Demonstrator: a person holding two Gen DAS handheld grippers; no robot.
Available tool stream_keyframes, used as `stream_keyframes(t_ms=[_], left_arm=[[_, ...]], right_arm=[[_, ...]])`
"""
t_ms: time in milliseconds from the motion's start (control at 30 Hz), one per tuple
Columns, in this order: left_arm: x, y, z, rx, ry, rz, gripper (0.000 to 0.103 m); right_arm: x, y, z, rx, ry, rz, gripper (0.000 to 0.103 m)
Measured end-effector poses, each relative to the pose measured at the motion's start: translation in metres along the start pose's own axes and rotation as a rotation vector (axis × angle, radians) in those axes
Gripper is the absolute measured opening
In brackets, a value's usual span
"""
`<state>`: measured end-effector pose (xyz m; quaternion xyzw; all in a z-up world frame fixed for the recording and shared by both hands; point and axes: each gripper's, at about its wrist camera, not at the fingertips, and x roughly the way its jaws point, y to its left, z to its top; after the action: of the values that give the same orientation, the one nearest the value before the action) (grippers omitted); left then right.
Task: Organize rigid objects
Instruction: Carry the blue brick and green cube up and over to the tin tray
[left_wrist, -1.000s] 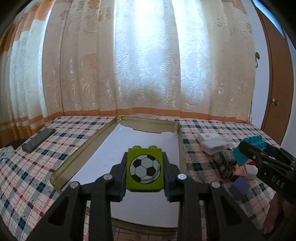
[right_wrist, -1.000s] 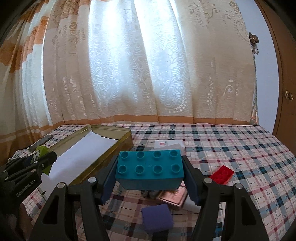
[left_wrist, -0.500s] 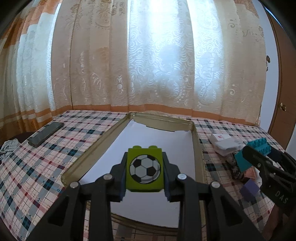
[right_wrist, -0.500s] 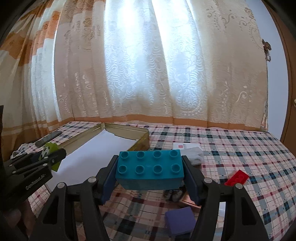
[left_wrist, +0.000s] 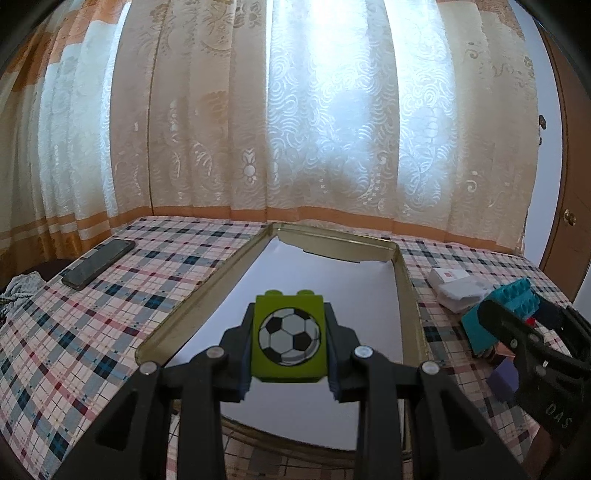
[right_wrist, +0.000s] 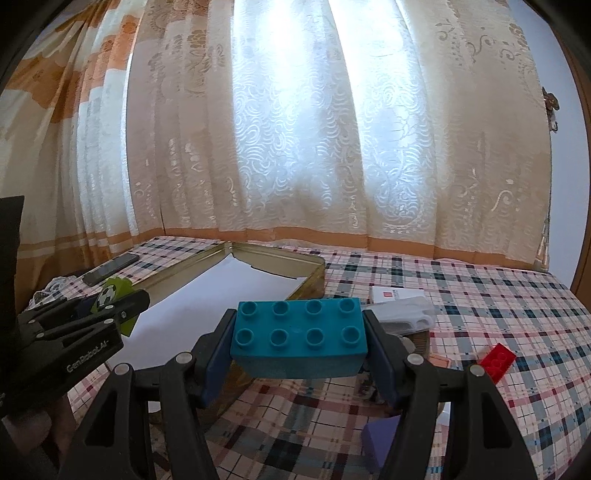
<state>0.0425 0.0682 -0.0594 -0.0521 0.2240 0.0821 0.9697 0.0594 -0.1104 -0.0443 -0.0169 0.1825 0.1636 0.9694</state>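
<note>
Tongs in my left hand (left_wrist: 289, 345) were clamped narrow on a green brick (left_wrist: 289, 338) printed with a football, both pads pressed against its sides, studs pointing away from me. It hung above the near part of the gold tin tray (left_wrist: 207, 295), whose floor was lined with white paper and stretched straight ahead of those tongs. Off to their left a dark phone (left_wrist: 98, 264) lay on the checked cloth (left_wrist: 74, 332).

My right-hand tongs (right_wrist: 299, 338) held a teal eight-stud brick (right_wrist: 299, 332) at a middling spread, studs up, gripped by its short ends. It floated over the cloth just right of the tray's near corner. Beyond and below it lay a white packet (right_wrist: 400, 306); to the right of those tongs sat a flat red brick (right_wrist: 496, 360), and beneath them a purple block (right_wrist: 380, 439).
</note>
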Motion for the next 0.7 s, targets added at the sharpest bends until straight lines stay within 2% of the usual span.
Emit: stream_keyframes(t_ms=[700], left_arm=[[0.005,0.011,0.0,-0.018,0.029,-0.009,0.03]], right_arm=[[0.005,0.023,0.001,-0.036,0.013,0.06,0.067]])
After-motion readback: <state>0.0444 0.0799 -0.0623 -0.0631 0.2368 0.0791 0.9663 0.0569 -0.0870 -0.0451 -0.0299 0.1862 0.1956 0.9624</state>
